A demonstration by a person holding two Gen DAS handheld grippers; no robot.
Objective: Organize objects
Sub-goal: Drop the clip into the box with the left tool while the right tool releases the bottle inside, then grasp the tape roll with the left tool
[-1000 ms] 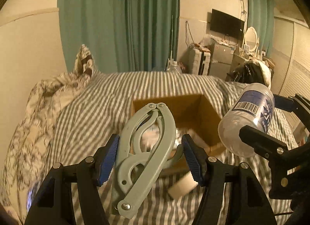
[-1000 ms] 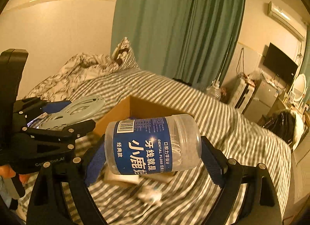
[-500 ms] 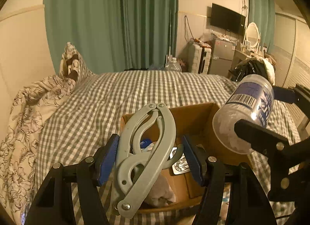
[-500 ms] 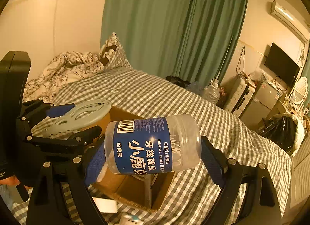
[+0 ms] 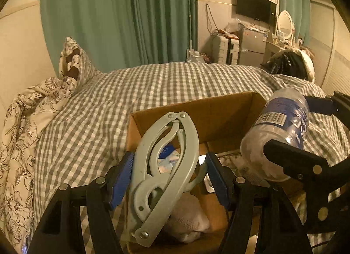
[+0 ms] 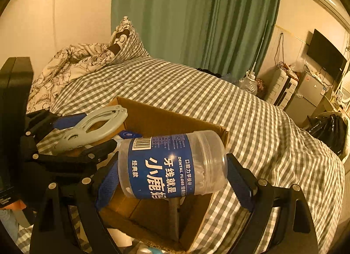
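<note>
My left gripper (image 5: pixel 169 177) is shut on a pale green folding hanger (image 5: pixel 166 166) and holds it over the open cardboard box (image 5: pixel 196 109) on the bed. My right gripper (image 6: pixel 172 177) is shut on a clear dental floss jar (image 6: pixel 170 164) with a blue label, held sideways above the box (image 6: pixel 166 118). The jar also shows in the left wrist view (image 5: pixel 277 131), and the hanger in the right wrist view (image 6: pixel 91 127). Inside the box lie a white cloth (image 5: pixel 188 219), a blue-and-white packet (image 5: pixel 167 157) and other small items.
The box sits on a grey checked bed cover (image 5: pixel 109 105) with a floral duvet (image 5: pixel 19 122) and a pillow (image 5: pixel 72 61) at the left. Green curtains (image 5: pixel 131 18), a wall TV (image 5: pixel 256 9), a small fridge (image 5: pixel 251 44) and a black bag (image 5: pixel 284 63) stand beyond.
Both grippers moved forward and lower over the box with their loads; the box now fills more of each view and its inside shows.
</note>
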